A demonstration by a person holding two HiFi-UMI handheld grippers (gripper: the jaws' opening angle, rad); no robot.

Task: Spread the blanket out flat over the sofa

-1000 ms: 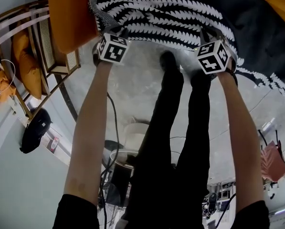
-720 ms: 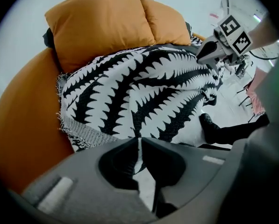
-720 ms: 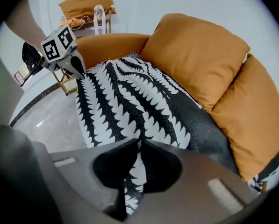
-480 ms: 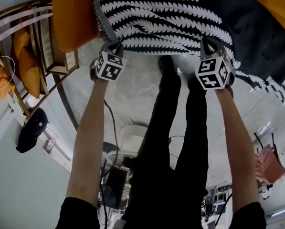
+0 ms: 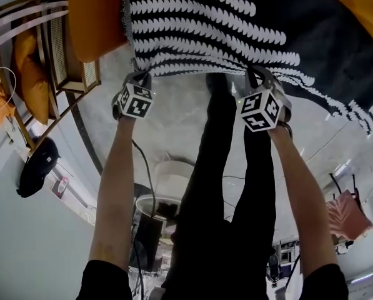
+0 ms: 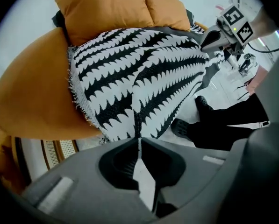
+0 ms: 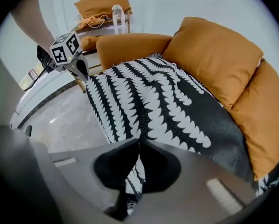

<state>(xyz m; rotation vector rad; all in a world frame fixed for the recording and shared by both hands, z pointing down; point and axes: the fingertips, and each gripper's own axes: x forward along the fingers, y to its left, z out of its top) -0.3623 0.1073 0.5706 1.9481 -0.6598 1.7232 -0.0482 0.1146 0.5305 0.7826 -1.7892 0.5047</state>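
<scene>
A black-and-white patterned blanket (image 5: pixel 198 24) lies over the orange sofa (image 5: pixel 95 17), its front edge drawn out past the seat. My left gripper (image 5: pixel 140 75) is shut on that edge near the left corner, with the cloth pinched between its jaws (image 6: pixel 139 141). My right gripper (image 5: pixel 256 74) is shut on the same edge further right (image 7: pixel 139 143); its jaws have just been closing on the cloth. The blanket (image 6: pixel 139 73) stretches taut between the two grips. Its far part (image 7: pixel 153 97) runs up to the orange back cushions (image 7: pixel 214 55).
A rattan shelf (image 5: pixel 61 61) with orange cushions stands left of the sofa. My black-trousered legs (image 5: pixel 236 186) stand on the marble floor (image 5: pixel 174 124) just before the seat. A black object (image 5: pixel 39 167), a white bin (image 5: pixel 174 180) and cables lie nearby; a pink cloth (image 5: pixel 352 208) hangs at right.
Both grippers have moved back from the sofa toward me, and the blanket's front edge has come with them, stretching the cloth flatter over the seat.
</scene>
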